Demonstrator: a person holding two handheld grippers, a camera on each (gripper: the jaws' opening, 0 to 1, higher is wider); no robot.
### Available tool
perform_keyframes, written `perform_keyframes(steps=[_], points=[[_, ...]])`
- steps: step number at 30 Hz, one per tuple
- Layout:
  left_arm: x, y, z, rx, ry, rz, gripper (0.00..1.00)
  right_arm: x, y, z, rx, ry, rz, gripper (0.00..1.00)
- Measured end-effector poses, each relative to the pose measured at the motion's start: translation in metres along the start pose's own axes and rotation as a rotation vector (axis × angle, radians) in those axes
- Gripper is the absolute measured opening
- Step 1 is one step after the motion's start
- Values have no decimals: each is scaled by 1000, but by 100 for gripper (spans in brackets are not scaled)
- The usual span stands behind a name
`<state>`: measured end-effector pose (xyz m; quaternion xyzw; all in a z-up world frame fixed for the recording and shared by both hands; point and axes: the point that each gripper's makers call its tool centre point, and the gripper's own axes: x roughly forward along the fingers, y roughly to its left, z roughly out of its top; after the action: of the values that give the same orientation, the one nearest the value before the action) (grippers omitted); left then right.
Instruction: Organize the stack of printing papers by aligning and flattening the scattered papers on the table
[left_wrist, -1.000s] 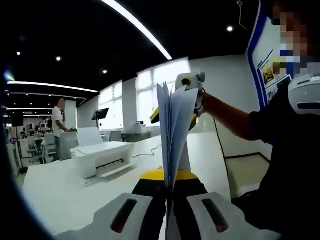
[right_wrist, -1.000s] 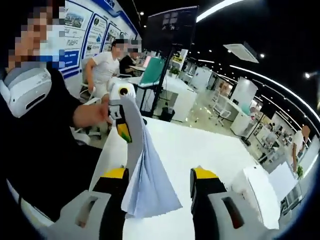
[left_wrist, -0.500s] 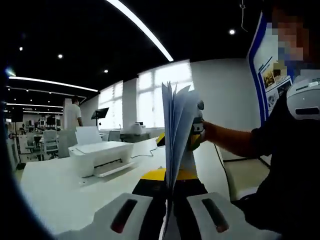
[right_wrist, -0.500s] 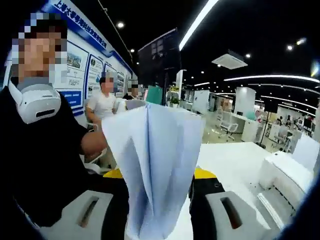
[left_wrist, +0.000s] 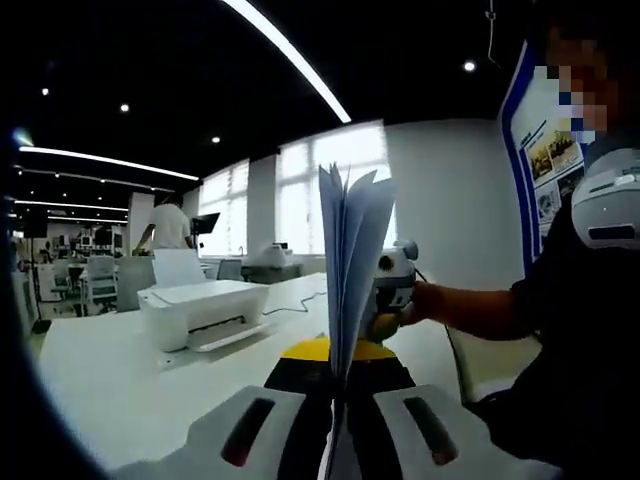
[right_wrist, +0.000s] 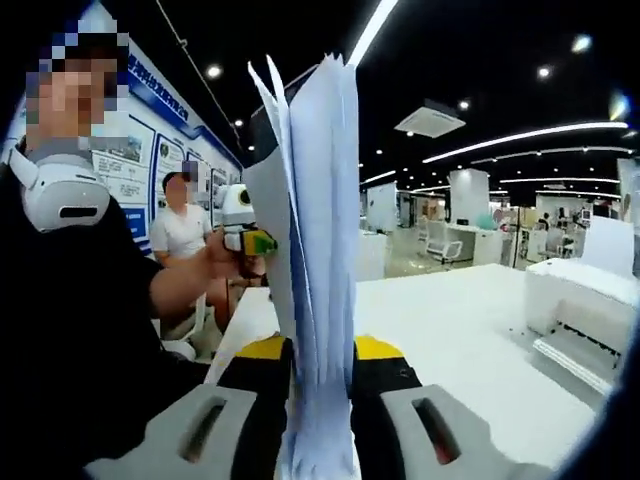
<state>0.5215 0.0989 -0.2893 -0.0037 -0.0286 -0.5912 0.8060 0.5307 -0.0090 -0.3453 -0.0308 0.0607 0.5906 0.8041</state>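
A stack of white printing papers (left_wrist: 348, 262) stands on edge above the white table (left_wrist: 130, 385), its sheets fanned apart at the top. My left gripper (left_wrist: 335, 352) is shut on its near edge, the sheets rising straight up from between the jaws. In the left gripper view the right gripper (left_wrist: 393, 287) sits in a hand just behind the stack's lower right side. In the right gripper view the same paper stack (right_wrist: 318, 230) rises edge-on, and my right gripper (right_wrist: 319, 350) is shut on it. The left gripper (right_wrist: 243, 226) shows to the left, held by a hand.
A white printer (left_wrist: 203, 312) stands on the table to the left; the printer (right_wrist: 588, 305) also shows at the right of the right gripper view. The person holding the grippers stands close. Another person sits behind, and desks and chairs fill the room beyond.
The right gripper's jaws have closed from wide apart onto the stack, which now stands edge-on in its view. In the left gripper view the right gripper has dropped lower beside the papers.
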Motion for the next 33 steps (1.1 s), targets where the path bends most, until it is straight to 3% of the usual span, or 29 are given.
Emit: perform_keyframes(steps=[5, 10, 16, 19, 26, 33], points=[[2, 1, 0, 4, 10, 5, 7, -5, 2, 2, 12, -41, -13, 0], [6, -1, 4, 24, 58, 16, 7, -8, 12, 7, 29, -36, -32, 0], [6, -12, 23, 0, 57, -8, 7, -21, 26, 23, 72, -59, -35, 0], [9, -26, 34, -27, 62, -39, 7, -29, 38, 31, 141, -66, -41, 0], [14, -49, 40, -162, 81, -110, 7, -49, 57, 35, 257, -85, -27, 0], [21, -42, 20, -322, 143, -102, 7, -51, 61, 20, 390, -52, -33, 0]])
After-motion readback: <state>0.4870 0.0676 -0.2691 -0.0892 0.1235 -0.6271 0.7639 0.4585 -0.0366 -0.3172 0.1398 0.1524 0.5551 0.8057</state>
